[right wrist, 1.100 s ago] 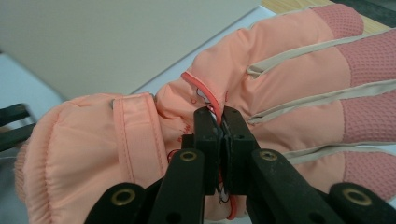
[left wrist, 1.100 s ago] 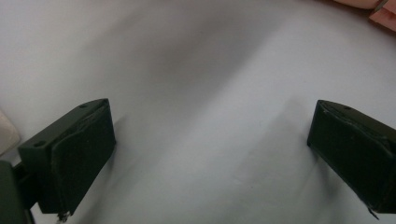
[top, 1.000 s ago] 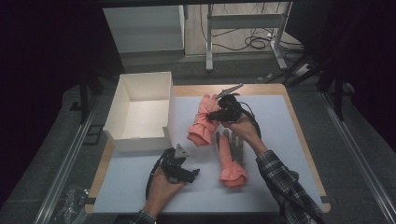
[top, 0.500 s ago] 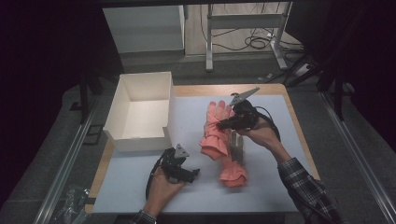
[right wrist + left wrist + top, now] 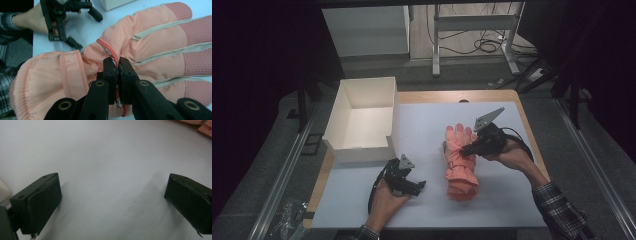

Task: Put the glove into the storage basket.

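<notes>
A salmon-pink winter glove [image 5: 460, 161] lies on the white table mat, fingers pointing away from me, and seems to rest on top of a second pink glove. My right gripper [image 5: 467, 149] comes in from the right and is shut on the upper glove's back. In the right gripper view the jaws pinch the fabric [image 5: 100, 52] at a red cord, near the wrist strap. My left gripper [image 5: 416, 186] rests on the mat left of the gloves, open and holding nothing [image 5: 112, 202]. A corner of the glove [image 5: 205, 127] shows at the top right of the left gripper view.
An open white box [image 5: 362, 120] stands at the table's back left, its near wall close to my left gripper. White mat [image 5: 422, 125] lies bare between box and gloves. The table's wooden rim [image 5: 457, 96] shows at the back; desk legs and cables stand beyond.
My right gripper has carried the pink glove right and toward me, laying it over the other glove that lay on the mat. The left gripper has stayed in place, open.
</notes>
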